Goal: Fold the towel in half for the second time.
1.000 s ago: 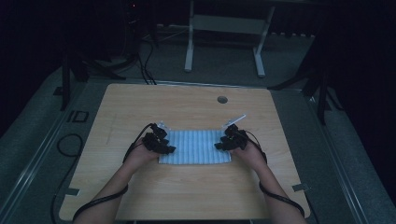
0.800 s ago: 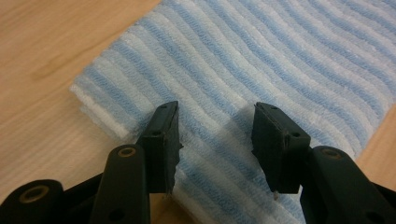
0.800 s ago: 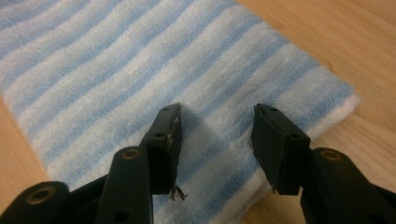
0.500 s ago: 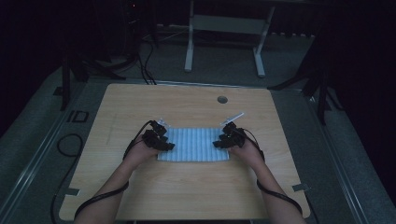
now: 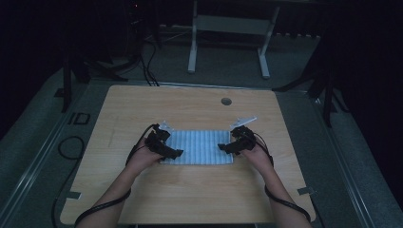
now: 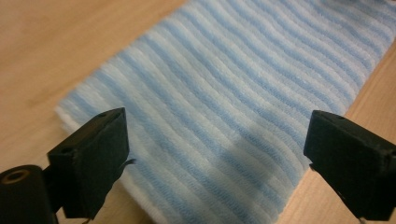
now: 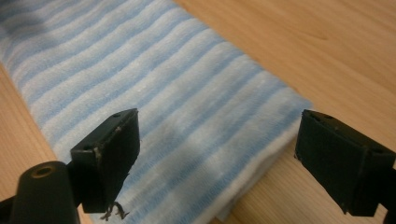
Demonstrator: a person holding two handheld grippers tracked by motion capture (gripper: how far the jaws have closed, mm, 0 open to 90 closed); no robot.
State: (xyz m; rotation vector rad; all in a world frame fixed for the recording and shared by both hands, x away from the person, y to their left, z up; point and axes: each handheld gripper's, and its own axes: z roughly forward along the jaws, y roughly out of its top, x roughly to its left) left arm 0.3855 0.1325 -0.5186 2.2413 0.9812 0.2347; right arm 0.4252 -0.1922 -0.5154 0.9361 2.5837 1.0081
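We hold the left gripper point(image 5: 175, 153) over the left end of the folded blue-and-white striped towel point(image 5: 199, 147), which lies flat near the middle of the desk point(image 5: 190, 199), a little toward its near edge. Its jaws have just been opening and now stand spread, pressing nothing. Our right gripper point(image 5: 222, 147) hovers at the towel's right end; its jaws have likewise just opened wide, with the cloth lying free beneath them.

a dim lab: lone wooden table point(image 5: 190, 199), floor cables point(image 5: 147, 61), metal stand point(image 5: 228, 28).
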